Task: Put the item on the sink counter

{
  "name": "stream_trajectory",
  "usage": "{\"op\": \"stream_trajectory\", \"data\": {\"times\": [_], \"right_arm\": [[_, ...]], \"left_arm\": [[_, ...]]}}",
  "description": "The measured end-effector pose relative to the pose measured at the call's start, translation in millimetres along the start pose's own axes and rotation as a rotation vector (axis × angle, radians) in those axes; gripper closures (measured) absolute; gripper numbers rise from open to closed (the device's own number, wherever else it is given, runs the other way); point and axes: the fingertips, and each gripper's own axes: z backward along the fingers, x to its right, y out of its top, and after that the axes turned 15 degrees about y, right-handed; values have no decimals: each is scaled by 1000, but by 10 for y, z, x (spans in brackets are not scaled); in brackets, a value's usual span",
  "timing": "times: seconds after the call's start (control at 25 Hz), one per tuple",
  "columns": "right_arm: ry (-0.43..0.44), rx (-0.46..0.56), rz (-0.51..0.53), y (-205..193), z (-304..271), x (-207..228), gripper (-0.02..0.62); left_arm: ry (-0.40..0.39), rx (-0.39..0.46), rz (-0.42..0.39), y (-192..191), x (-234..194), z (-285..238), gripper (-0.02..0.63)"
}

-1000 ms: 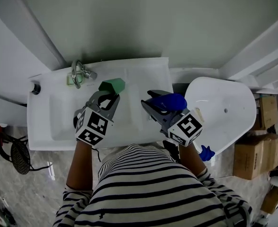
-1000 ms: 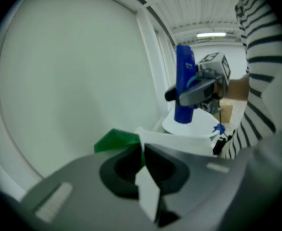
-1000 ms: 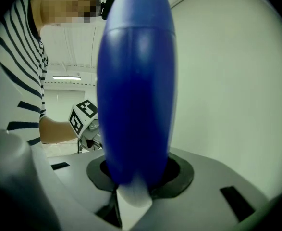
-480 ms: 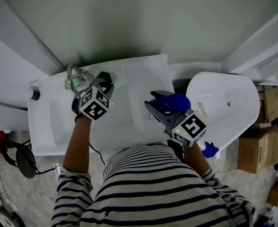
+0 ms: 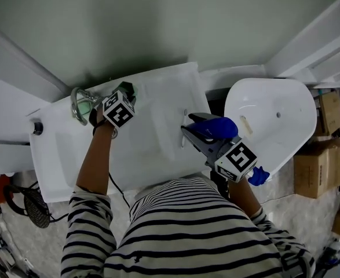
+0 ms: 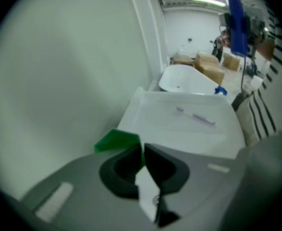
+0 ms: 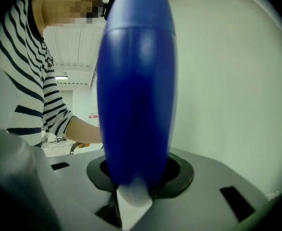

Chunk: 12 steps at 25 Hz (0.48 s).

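Head view: a person in a striped top leans over a white sink table [image 5: 158,149]. The left tongs [image 5: 125,93] reach to the back edge beside the tap [image 5: 79,102], clenched on a thin green item [image 5: 127,87]. The right tongs [image 5: 188,130] wait nearer the body, above the table's right end, grasping a blue bottle [image 5: 215,126]. A white tub [image 5: 274,120] stands to the right. The marker cube covers most of the left tongs, so it is unclear whether the green item touches the table.

Left gripper view: the jaws are almost together, pinching one edge of the green item [image 6: 116,141], which juts left toward the wall. Beyond lies the table [image 6: 179,134] with a toothbrush [image 6: 196,117]. What the item is stays unclear. This looks like the placing step; next it likely needs setting flat on the table, then the jaws released.

Right gripper view: the blue bottle [image 7: 136,90] fills the frame, gripped at its base between the jaws; its top is cut off.
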Motion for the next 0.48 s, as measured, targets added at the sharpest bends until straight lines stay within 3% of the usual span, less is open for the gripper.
{"op": "stream_trajectory", "data": {"times": [0.48], "right_arm": [[-43,-6,-32,-103,18,182,460]], "left_arm": [[-73,-71,5,-179,-41,-527,581]]}}
